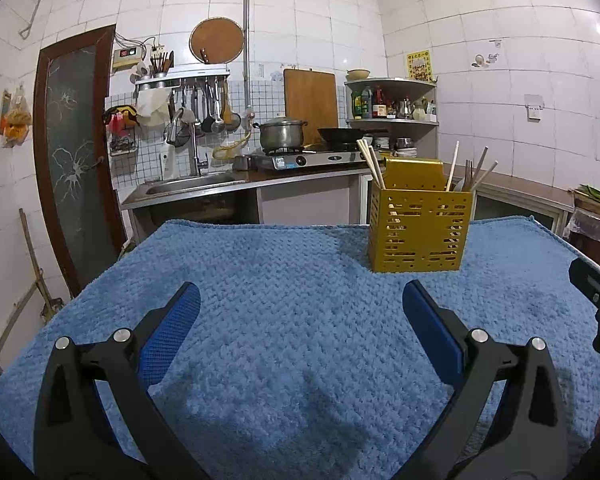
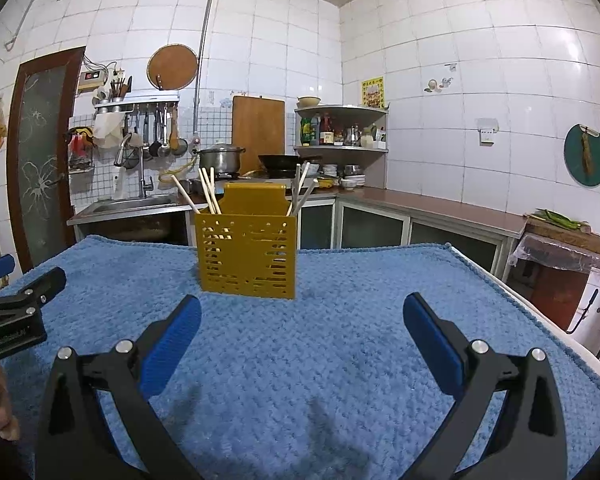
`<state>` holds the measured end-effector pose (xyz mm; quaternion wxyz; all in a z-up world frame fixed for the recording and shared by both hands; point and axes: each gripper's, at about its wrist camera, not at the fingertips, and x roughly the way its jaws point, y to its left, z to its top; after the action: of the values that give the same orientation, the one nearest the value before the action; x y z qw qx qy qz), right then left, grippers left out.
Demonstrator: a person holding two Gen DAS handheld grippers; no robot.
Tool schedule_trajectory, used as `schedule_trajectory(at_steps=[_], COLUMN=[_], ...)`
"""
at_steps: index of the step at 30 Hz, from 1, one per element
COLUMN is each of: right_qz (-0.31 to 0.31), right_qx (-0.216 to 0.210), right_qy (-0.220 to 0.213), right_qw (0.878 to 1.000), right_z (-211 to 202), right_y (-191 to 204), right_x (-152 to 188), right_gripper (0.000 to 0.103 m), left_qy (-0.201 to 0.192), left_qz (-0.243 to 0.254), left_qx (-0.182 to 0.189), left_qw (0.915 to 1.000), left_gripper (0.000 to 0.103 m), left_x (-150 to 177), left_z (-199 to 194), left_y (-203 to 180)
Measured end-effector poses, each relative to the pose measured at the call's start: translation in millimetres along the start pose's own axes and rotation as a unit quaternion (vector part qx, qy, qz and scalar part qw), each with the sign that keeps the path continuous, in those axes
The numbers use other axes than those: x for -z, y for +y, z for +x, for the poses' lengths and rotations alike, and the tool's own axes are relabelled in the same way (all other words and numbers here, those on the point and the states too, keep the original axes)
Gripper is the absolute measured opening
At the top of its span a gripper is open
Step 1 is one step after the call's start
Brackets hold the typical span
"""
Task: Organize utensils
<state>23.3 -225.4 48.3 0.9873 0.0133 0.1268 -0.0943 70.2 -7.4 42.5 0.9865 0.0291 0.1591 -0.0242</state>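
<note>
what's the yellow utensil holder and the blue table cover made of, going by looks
The yellow utensil holder looks like painted sheet metal, maybe plastic: thin flat walls, punched slots, an even matte gold-yellow coat. The blue table cover looks like soft textile, towel or fleece: a nubby, knobbly pile and a stitched edge.

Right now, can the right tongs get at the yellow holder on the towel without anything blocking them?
Probably yes. The right tongs are open and point at the holder, with only bare blue towel between them. The left tongs are off to the side, also open, not in the path.
</note>
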Motion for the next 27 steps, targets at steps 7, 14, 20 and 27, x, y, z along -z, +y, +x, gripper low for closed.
schedule_trajectory(at_steps=[7,14,20,27], right_qz=[0.001,0.001,0.0,0.0], right_qx=[-0.001,-0.001,-0.002,-0.002], right_qy=[0.001,0.001,0.001,0.001], right_qw=[1.0,1.0,1.0,1.0], right_z=[-0.2,-0.6,0.2,-0.3], right_y=[-0.1,0.2,-0.7,-0.8], right_x=[0.0,0.3,1.2,2.1], right_gripper=[0.099,0.099,0.099,0.099], left_qy=[-0.003,0.0,0.0,0.0], left_qz=[0.01,0.013,0.015,0.016], left_qx=[-0.003,-0.006,-0.009,-0.012], left_qw=[0.9999,0.9999,0.9999,0.9998], left_gripper=[0.098,0.098,0.098,0.098], left_x=[2.4,2.8,2.9,4.2], left_z=[0.9,2.5,2.8,3.4], left_y=[-3.5,-4.7,-4.8,-3.9])
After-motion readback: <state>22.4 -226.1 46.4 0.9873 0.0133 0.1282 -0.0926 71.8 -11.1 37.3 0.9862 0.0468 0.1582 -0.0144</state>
